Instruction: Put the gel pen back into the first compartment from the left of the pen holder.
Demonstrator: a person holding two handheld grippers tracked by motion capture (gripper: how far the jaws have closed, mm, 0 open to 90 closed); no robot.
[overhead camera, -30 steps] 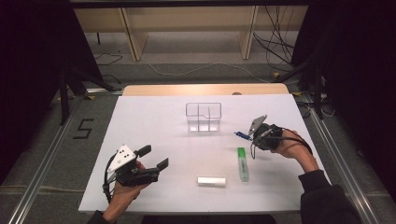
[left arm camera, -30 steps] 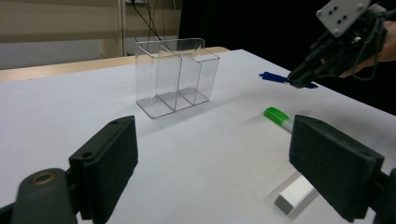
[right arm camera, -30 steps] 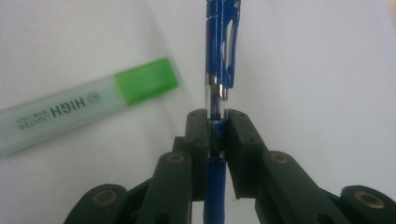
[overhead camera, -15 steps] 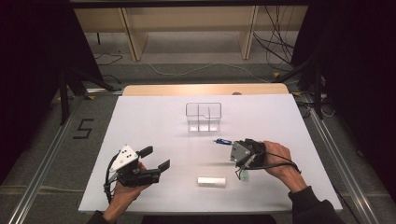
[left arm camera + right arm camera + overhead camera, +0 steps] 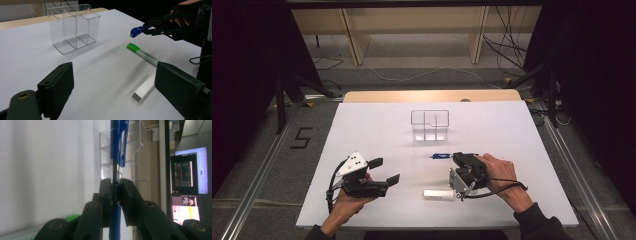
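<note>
My right gripper [image 5: 458, 158] [image 5: 115, 185] is shut on a blue pen [image 5: 439, 156] [image 5: 116, 155], held level just above the white table [image 5: 377, 130]. The pen's capped end points left, short of a clear divided organizer [image 5: 429, 125] [image 5: 73, 27]. In the left gripper view that gripper [image 5: 150, 26] hovers over a green marker [image 5: 143, 53] lying on the table. A white eraser block [image 5: 438, 194] [image 5: 145, 87] lies just in front of it. My left gripper [image 5: 384, 172] [image 5: 112, 85] rests open at the front left, nothing between its jaws.
A wooden strip [image 5: 432, 95] borders the table's far edge. Shelf legs and cables [image 5: 507, 55] stand on the floor behind. A "5" mark [image 5: 302, 137] is taped on the floor at the left. Monitors [image 5: 187, 170] show at the side in the right gripper view.
My right gripper has carried the blue pen leftward and nearer to me, and it now covers the green marker from above. The left gripper has stayed put.
</note>
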